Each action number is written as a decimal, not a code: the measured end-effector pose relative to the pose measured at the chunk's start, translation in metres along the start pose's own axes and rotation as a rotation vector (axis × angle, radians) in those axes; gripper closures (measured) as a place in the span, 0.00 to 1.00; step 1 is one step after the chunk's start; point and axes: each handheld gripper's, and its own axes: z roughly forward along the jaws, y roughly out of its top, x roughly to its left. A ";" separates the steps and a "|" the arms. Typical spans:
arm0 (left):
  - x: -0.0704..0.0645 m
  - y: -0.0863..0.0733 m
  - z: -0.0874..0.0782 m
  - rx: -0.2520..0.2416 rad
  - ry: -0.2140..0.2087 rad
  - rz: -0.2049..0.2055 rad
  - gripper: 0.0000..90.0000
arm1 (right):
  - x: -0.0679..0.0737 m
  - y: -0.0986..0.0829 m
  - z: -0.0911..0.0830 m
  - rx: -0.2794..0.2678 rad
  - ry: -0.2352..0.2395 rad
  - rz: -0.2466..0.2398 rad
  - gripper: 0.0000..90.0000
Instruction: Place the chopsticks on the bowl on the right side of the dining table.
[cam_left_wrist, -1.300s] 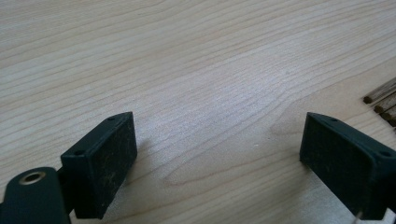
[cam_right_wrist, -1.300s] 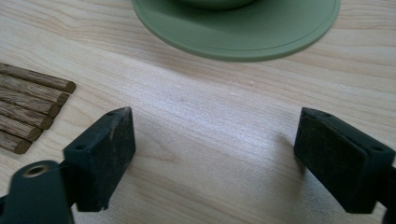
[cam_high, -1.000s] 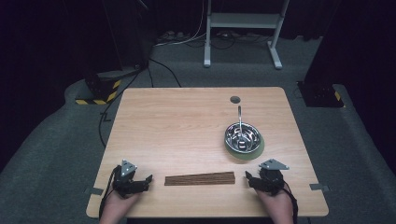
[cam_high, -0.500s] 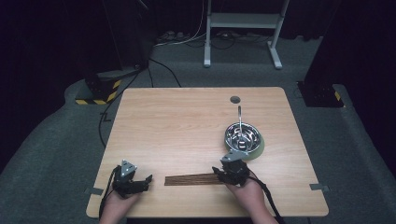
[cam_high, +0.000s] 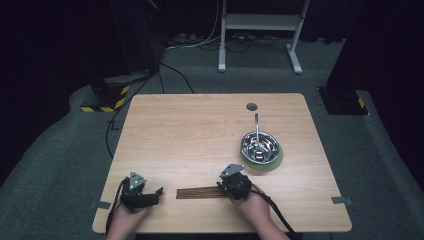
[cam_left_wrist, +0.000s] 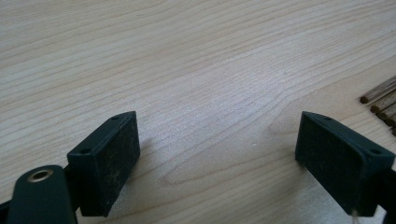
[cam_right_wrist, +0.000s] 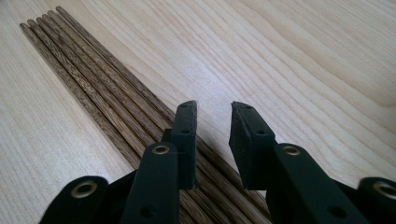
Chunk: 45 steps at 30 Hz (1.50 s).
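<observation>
**Right gripper poised over the wooden sticks**

At lower left of the high view, the left gripper (cam_high: 156, 192) rests on the table (cam_high: 200, 135) with jaws spread wide and empty, apparently parked. At lower centre lies the row of dark wooden sticks (cam_high: 197, 192). The right gripper (cam_high: 224, 186) sits over their right end, jaws narrowed to a small gap astride one stick, likely to pinch it. At mid right, a metal bowl (cam_high: 260, 146) stands on a green plate (cam_high: 275, 162). No writing is readable.

A dark studio lab (black walls, grey carpet (cam_high: 60, 150)), lone wooden table (cam_high: 190, 130).
</observation>
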 end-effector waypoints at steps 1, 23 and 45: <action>0.000 0.000 0.000 -0.001 -0.001 0.001 0.15 | 0.000 0.000 0.000 0.010 0.008 0.001 0.79; 0.000 0.000 0.000 -0.002 -0.003 0.001 0.15 | -0.001 0.001 0.012 0.022 -0.008 -0.013 0.83; 0.000 0.000 0.000 -0.001 -0.003 0.001 0.16 | -0.038 0.036 0.044 0.050 -0.050 -0.060 0.92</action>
